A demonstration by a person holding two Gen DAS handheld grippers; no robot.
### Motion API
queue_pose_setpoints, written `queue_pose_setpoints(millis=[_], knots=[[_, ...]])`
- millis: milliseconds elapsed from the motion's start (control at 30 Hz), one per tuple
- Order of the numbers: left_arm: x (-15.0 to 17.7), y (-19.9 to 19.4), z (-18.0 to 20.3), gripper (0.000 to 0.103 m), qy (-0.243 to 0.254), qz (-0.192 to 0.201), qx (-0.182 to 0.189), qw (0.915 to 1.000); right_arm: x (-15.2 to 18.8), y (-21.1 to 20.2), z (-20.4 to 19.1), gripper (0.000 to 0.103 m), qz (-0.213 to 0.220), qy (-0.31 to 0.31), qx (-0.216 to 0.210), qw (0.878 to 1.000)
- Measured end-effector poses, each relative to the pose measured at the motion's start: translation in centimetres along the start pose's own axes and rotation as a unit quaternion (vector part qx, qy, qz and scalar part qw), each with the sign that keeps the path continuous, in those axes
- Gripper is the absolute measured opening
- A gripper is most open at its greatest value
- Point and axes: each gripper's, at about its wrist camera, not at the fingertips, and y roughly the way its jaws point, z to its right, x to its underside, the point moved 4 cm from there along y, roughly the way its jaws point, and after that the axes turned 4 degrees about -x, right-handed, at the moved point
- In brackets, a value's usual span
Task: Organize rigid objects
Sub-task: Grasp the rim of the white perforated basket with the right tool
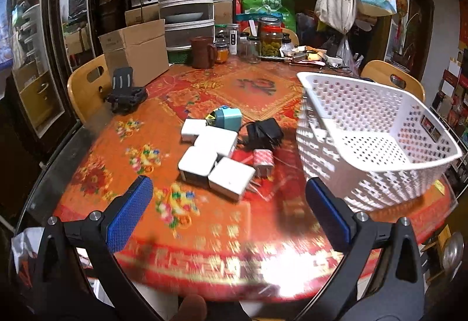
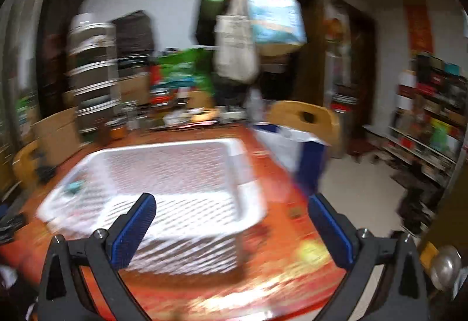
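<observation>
Both grippers (image 1: 229, 211) (image 2: 232, 226) gape wide, empty; white basket (image 1: 380, 128) beside chargers (image 1: 216, 157).

Perforated white plastic basket (image 1: 377, 145), glossy patterned red tablecloth (image 1: 131, 151), smooth white plastic adapters (image 1: 213, 157), matt brown cardboard box (image 1: 134, 51), textured blue gripper pads (image 1: 128, 212)

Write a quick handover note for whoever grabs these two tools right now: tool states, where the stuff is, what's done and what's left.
Left tool: open, empty, above the table's near edge, facing the pile.
Right tool: open, empty, over the near side of the white basket.
Items: four white adapters, a teal block, a black charger and a red-patterned plug are clustered on the red tablecloth, left of the basket.
Done: nothing visibly in the basket; the right view is blurred.
Left: move every piece into the basket.
</observation>
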Motion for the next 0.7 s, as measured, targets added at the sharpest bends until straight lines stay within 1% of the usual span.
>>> queue_pose_setpoints(millis=[67,100,133,167,200,233,267,333,367,400,433,467,533,600,633,700], knots=[[-0.3,2.4,-0.6,0.103,0.009,-0.015,-0.033,0.9993,-0.5,2.7,2.0,0.103,-0.039,0.001,0.005,0.999],[-0.2,3.5,-0.8,0.103,0.012,-0.029,-0.045,0.9985,-0.4,4.4,2.7,0.103,-0.069,0.001,0.009,0.998],[-0.1,4.4,-1.1,0.103,0.013,-0.041,-0.045,0.9981,-0.2,5.4,3.1,0.103,-0.086,0.008,0.009,0.996],[0.2,5.2,-1.4,0.103,0.008,-0.051,-0.035,0.998,0.1,6.4,3.5,0.103,-0.105,0.023,0.003,0.994],[0.4,5.8,-1.7,0.103,0.002,-0.057,-0.024,0.9981,0.3,7.1,3.7,0.103,-0.115,0.034,-0.003,0.993],[0.7,6.5,-2.2,0.103,-0.005,-0.064,-0.013,0.9979,0.7,7.8,3.9,0.1,-0.128,0.051,-0.021,0.99],[0.9,6.9,-2.5,0.103,-0.006,-0.067,-0.01,0.9977,0.8,8.2,3.9,0.096,-0.134,0.058,-0.032,0.989],[1.3,8.0,-2.9,0.103,0.003,-0.075,-0.015,0.9971,1.2,8.9,3.9,0.078,-0.144,0.059,-0.038,0.987],[1.6,8.4,-2.8,0.103,0.008,-0.078,-0.021,0.9967,1.4,9.2,4.0,0.074,-0.144,0.057,-0.038,0.987],[1.7,8.9,-2.8,0.103,0.013,-0.082,-0.025,0.9962,1.5,9.4,4.0,0.069,-0.144,0.061,-0.048,0.987],[1.8,9.6,-2.8,0.103,0.015,-0.088,-0.024,0.9958,1.6,9.5,4.0,0.059,-0.145,0.064,-0.06,0.986],[2.0,10.1,-2.7,0.103,0.014,-0.09,-0.018,0.9957,1.6,9.6,4.0,0.054,-0.146,0.067,-0.07,0.985],[2.2,10.9,-2.3,0.103,0.013,-0.099,-0.003,0.995,1.3,9.6,3.4,0.033,-0.146,0.064,-0.068,0.985],[2.5,11.9,-1.7,0.103,0.017,-0.11,0.007,0.9938,1.2,10.1,2.8,0.024,-0.151,0.063,-0.074,0.984],[2.7,12.4,-1.3,0.103,0.02,-0.116,0.009,0.993,1.1,10.2,2.5,0.021,-0.155,0.062,-0.076,0.983],[3.0,13.4,-0.7,0.103,0.024,-0.125,0.011,0.9918,1.1,10.5,2.2,0.018,-0.162,0.06,-0.082,0.982]])
